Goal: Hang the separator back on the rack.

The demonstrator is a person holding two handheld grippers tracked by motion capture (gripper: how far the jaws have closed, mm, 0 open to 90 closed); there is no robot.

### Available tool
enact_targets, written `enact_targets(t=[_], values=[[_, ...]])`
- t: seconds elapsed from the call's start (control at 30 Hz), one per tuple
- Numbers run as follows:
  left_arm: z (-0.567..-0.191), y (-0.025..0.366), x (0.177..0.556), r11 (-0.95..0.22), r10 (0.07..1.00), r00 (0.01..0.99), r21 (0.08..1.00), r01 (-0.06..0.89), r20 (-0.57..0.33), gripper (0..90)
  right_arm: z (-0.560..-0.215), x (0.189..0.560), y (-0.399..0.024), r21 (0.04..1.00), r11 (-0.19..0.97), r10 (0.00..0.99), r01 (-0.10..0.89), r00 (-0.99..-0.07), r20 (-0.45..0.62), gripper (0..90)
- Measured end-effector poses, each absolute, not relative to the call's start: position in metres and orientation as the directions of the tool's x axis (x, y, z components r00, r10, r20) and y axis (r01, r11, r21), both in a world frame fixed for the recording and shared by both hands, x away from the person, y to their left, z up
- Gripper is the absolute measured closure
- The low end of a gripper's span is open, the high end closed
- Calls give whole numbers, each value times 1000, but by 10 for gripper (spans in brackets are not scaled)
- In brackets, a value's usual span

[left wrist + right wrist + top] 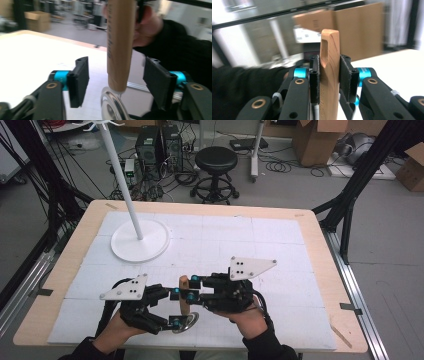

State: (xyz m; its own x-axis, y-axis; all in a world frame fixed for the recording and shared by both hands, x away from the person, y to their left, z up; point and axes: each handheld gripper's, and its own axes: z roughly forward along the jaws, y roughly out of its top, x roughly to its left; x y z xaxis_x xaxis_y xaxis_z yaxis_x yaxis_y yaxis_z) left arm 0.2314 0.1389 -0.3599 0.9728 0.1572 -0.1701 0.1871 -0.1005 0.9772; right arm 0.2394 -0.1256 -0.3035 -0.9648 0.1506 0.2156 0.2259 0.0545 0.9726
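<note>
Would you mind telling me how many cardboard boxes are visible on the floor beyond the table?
2: one open cardboard box stands behind the table's far right corner, and another box sits at the right edge of the high view. Others may be hidden.

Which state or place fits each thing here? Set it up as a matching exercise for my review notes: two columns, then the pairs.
Things:
1. left gripper
2. right gripper
3. wooden handle
4. white stand

States or places:
A. upright between two pads that press on it
B. on the mat, far left part of the table
C. jaws apart, pads clear of the handle
D. jaws clamped on the handle

Pairs: 1-C, 2-D, 3-A, 4-B
</note>
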Motion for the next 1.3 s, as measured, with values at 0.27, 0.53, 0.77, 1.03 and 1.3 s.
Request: enact_targets(t=[0.27, 0.53, 0.77, 1.03, 1.3], values=[[-358, 137, 229, -114, 280, 950, 977, 178, -140, 432, -308, 232, -122, 967, 14, 380, 256, -896, 232, 723], [-360, 126, 231, -143, 300, 943, 971, 192, -142, 547, -310, 227, -121, 963, 3, 415, 269, -877, 244, 723], [-358, 124, 232, -155, 315, 940, 971, 184, -128, 690, -311, 226, -124, 961, 2, 426, 276, -870, 249, 723], [-357, 122, 233, -159, 309, 942, 969, 191, -135, 725, -314, 226, -128, 959, -13, 429, 282, -865, 260, 709], [-353, 134, 242, -122, 343, 926, 970, 211, -158, 726, -314, 223, -152, 973, 8, 548, 231, -815, 189, 250]])
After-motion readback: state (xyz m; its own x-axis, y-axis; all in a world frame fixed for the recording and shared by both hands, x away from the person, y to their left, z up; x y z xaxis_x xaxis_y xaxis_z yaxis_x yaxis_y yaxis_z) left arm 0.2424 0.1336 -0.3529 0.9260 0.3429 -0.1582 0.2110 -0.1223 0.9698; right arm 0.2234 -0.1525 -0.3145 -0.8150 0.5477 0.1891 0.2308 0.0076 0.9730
